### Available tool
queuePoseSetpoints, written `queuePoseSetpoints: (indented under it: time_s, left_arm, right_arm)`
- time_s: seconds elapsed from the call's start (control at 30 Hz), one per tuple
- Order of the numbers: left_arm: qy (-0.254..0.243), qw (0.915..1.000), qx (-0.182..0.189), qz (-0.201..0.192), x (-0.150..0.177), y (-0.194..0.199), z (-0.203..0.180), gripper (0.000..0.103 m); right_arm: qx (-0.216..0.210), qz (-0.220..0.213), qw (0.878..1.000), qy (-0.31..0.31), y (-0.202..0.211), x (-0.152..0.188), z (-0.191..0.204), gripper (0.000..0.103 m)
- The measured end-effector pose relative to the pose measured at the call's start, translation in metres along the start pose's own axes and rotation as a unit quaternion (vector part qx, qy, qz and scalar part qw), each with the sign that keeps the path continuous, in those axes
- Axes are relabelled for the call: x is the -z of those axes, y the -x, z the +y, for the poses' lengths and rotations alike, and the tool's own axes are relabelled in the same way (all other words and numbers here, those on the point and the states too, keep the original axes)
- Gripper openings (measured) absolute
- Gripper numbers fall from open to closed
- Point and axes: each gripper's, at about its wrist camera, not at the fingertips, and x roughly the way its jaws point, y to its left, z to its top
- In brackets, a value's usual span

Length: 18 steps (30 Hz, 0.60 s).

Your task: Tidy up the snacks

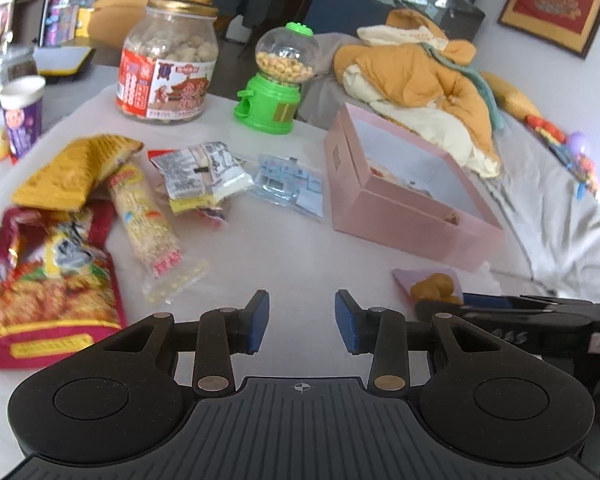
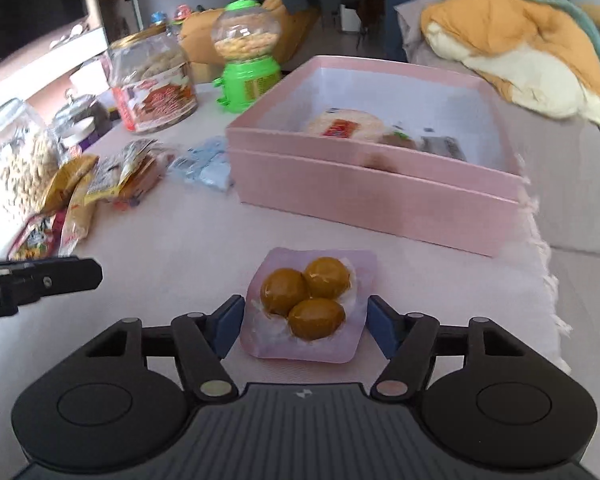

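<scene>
Straddling a pale pink plastic pouch of three brown glazed balls (image 2: pixel 309 305) with the right gripper (image 2: pixel 306 326), jaws apart and blue pads just beside the pouch's left and right edges; actual contact impossible to confirm. Lying flat on the white-clothed counter (image 2: pixel 188 248), in front of the open pink cardboard box (image 2: pixel 372 200) already holding a few packets. Hovering over bare cloth with the left gripper (image 1: pixel 302 322), jaws partly open and empty. Waiting at left: a loose heap of foil and clear snack packets (image 1: pixel 100 208).

Handling, as judged: light, soft film likely slippery and prone to buckling; contents probably bruisable. Pinching low across the pouch's width, catching the rounded contents gently rather than the thin sealed rim alone.
</scene>
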Motion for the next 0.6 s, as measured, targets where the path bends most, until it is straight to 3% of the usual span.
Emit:
queuePoseSetpoints:
  time_s: [0.2, 0.33, 0.47, 0.6]
  left_arm:
    - [-0.015, 0.9993, 0.032, -0.013, 0.004, -0.001, -0.011, 0.041]
    - [-0.047, 0.9985, 0.024, -0.018, -0.007, -0.007, -0.018, 0.041]
    - [-0.100, 0.9944, 0.012, -0.031, -0.025, -0.010, -0.030, 0.041]
    - [-0.109, 0.9931, 0.017, -0.038, -0.054, -0.015, -0.032, 0.041]
  right_arm:
    - [-0.003, -0.024, 1.000, -0.015, 0.039, -0.025, -0.021, 0.066]
    - [-0.025, -0.078, 0.996, -0.035, 0.071, -0.060, -0.033, 0.066]
    - [0.023, -0.109, 0.993, -0.034, 0.046, -0.101, -0.041, 0.068]
    - [0.069, -0.077, 0.995, 0.011, 0.001, -0.118, -0.034, 0.073]
